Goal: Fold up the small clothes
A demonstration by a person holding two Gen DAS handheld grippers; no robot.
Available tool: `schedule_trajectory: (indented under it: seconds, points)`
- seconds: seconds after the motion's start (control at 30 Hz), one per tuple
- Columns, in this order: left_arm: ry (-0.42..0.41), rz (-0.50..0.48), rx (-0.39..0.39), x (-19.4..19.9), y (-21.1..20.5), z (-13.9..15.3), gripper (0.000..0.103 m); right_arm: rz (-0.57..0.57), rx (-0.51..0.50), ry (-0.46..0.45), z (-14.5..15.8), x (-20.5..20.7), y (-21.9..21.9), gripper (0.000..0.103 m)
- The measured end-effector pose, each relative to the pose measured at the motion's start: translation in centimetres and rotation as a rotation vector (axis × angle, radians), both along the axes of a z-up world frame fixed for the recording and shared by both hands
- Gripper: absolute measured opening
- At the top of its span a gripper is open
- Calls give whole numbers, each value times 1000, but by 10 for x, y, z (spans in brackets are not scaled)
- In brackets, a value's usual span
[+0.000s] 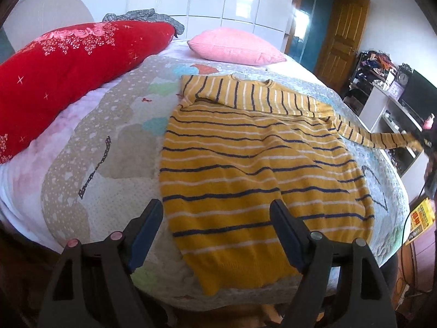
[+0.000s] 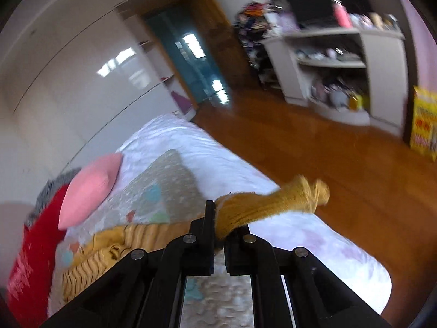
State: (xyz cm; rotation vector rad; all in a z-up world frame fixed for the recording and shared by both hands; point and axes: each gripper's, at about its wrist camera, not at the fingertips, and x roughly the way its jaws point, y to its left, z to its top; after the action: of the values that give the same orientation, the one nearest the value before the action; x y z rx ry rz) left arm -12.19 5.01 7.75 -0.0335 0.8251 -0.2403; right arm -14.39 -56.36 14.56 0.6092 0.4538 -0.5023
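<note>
A yellow sweater with dark blue and white stripes lies flat on the patterned bedspread. One sleeve is folded across its chest. The other sleeve is stretched out to the right and lifted off the bed. My left gripper hovers open over the sweater's lower left part, with nothing between its fingers. In the right wrist view my right gripper is shut on the sleeve's yellow cuff, which sticks out to the right of the jaws. The sweater's body lies bunched at the lower left.
A red flowered blanket and a pink pillow lie at the head of the bed. A white shelf unit full of items and a yellow box stand across the wooden floor to the right.
</note>
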Motion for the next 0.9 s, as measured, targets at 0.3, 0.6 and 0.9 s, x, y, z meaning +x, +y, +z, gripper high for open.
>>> schedule_trajectory:
  seconds: [0.3, 0.6, 0.9]
  points:
    - [25, 13, -32, 11, 12, -17, 84, 273, -120, 59, 19, 83, 103, 6]
    - [69, 18, -111, 8, 26, -35, 84, 485, -213, 119, 14, 156, 212, 6]
    - [78, 47, -171, 6, 46, -42, 84, 718, -315, 215, -10, 230, 339, 6]
